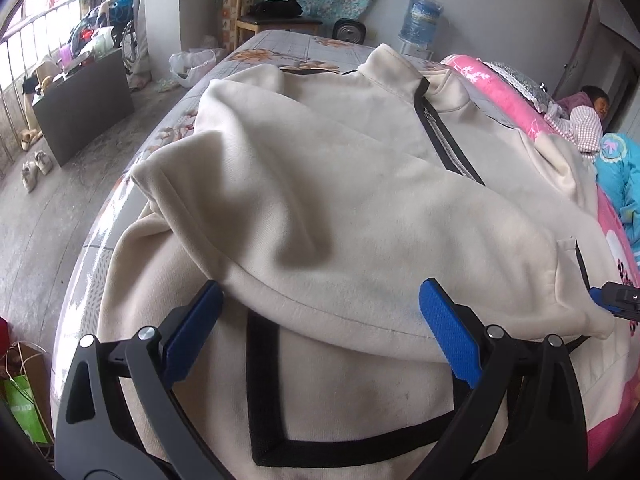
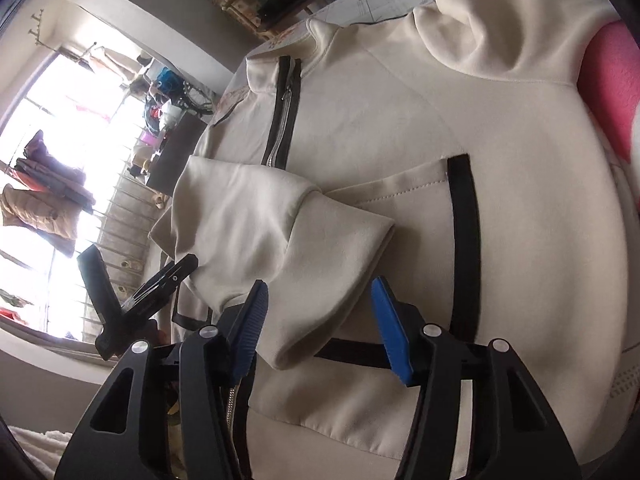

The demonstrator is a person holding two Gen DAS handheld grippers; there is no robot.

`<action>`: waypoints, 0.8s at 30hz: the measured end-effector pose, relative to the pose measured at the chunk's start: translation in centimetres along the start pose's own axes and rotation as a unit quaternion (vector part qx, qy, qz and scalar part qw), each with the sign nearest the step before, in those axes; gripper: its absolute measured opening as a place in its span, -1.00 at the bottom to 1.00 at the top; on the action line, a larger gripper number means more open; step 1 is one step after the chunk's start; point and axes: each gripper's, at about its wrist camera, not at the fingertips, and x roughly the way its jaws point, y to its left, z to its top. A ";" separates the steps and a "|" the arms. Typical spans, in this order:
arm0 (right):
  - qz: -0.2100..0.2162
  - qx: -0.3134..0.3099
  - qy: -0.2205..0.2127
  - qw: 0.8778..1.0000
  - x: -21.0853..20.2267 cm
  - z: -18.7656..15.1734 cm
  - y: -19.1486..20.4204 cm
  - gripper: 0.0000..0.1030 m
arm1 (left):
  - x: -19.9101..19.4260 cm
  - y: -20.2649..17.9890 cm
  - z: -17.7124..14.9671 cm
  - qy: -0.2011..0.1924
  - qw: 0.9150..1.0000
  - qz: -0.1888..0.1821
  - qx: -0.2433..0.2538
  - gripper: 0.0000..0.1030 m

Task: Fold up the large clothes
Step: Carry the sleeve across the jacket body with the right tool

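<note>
A cream jacket (image 1: 340,200) with a black-trimmed zipper (image 1: 444,140) lies spread on the bed, collar at the far end. One sleeve (image 2: 280,216) is folded across its body. My left gripper (image 1: 320,320) hovers open and wide over the near hem, with the folded sleeve's edge under the gap and neither pad pressing. My right gripper (image 2: 320,320) stands open over the sleeve's cuff (image 2: 320,288), which lies between the blue pads; the right pad is clear of it. A fingertip (image 1: 600,295) of the right gripper shows at the cuff in the left wrist view.
The bed's floral sheet (image 1: 280,48) ends at a left edge above a concrete floor (image 1: 40,220). A pink quilt (image 1: 512,96) and a lying person (image 1: 588,116) border the right side. A black cabinet (image 1: 84,104), shoes (image 1: 36,168), a chair (image 1: 272,12) and a water bottle (image 1: 420,20) stand around.
</note>
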 end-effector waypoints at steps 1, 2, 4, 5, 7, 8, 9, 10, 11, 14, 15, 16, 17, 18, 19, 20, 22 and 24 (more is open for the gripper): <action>-0.006 0.004 0.003 1.000 0.2 -0.1 -0.2 -0.06 | 0.0 0.0 0.0 -0.002 1.000 0.000 0.001 0.84; -0.011 0.008 0.006 1.000 0.5 -0.3 -0.2 -0.08 | -0.1 0.0 0.0 -0.004 1.000 0.000 0.001 0.84; -0.010 0.015 0.007 1.000 0.9 -0.5 -0.5 -0.12 | -0.1 0.1 -0.1 -0.008 1.000 -0.002 0.000 0.84; -0.008 0.015 0.004 1.000 0.9 -0.5 -0.5 -0.13 | -0.1 0.1 -0.1 -0.009 1.000 -0.004 -0.001 0.84; -0.005 0.010 0.002 1.000 1.2 -0.4 -0.1 -0.21 | -0.2 0.4 -0.1 -0.013 1.000 -0.011 -0.009 0.84; -0.004 0.010 -0.001 1.000 1.3 -0.5 0.0 -0.42 | -0.3 0.6 0.0 -0.015 1.000 -0.017 -0.017 0.84; -0.008 0.005 -0.003 1.000 1.6 -0.4 0.2 -0.61 | -0.4 0.9 0.1 -0.017 0.999 -0.024 -0.027 0.84; -0.013 0.000 -0.007 1.000 1.7 -0.3 0.2 -0.78 | -0.5 1.2 0.2 -0.018 0.999 -0.032 -0.038 0.84; -0.015 -0.003 -0.008 1.000 1.8 -0.3 0.3 -0.83 | -0.6 1.5 0.3 -0.019 0.998 -0.039 -0.048 0.84; -0.025 -0.026 -0.026 0.999 1.2 0.6 1.5 -0.88 | -1.4 2.4 0.4 -0.030 0.996 -0.056 -0.070 0.69; -0.031 -0.038 -0.035 0.998 0.8 1.1 2.0 -0.88 | -1.7 2.8 0.4 -0.034 0.995 -0.064 -0.074 0.55; -0.035 -0.051 -0.045 0.997 0.5 1.8 2.6 -0.88 | -2.0 3.1 0.4 -0.037 0.993 -0.074 -0.079 0.48; -0.038 -0.065 -0.055 0.996 0.2 2.7 3.4 -0.89 | -2.4 3.5 0.4 -0.041 0.992 -0.087 -0.084 0.45; -0.041 -0.074 -0.064 0.994 0.0 3.5 4.0 -0.89 | -2.7 3.8 0.3 -0.045 0.990 -0.098 -0.086 0.40; -0.045 -0.085 -0.072 0.993 0.0 4.4 4.6 -0.89 | -3.1 4.0 0.3 -0.050 0.989 -0.106 -0.085 0.36; -0.046 -0.094 -0.078 0.991 0.0 5.3 5.2 -0.89 | -3.5 4.0 0.2 -0.055 0.989 -0.114 -0.079 0.35; -0.050 -0.115 -0.088 0.988 0.1 7.0 6.4 -0.89 | -4.3 3.8 0.0 -0.065 0.988 -0.128 -0.061 0.35; -0.052 -0.139 -0.100 0.984 0.2 9.6 8.1 -0.89 | -5.1 3.4 -0.1 -0.073 0.986 -0.145 -0.040 0.35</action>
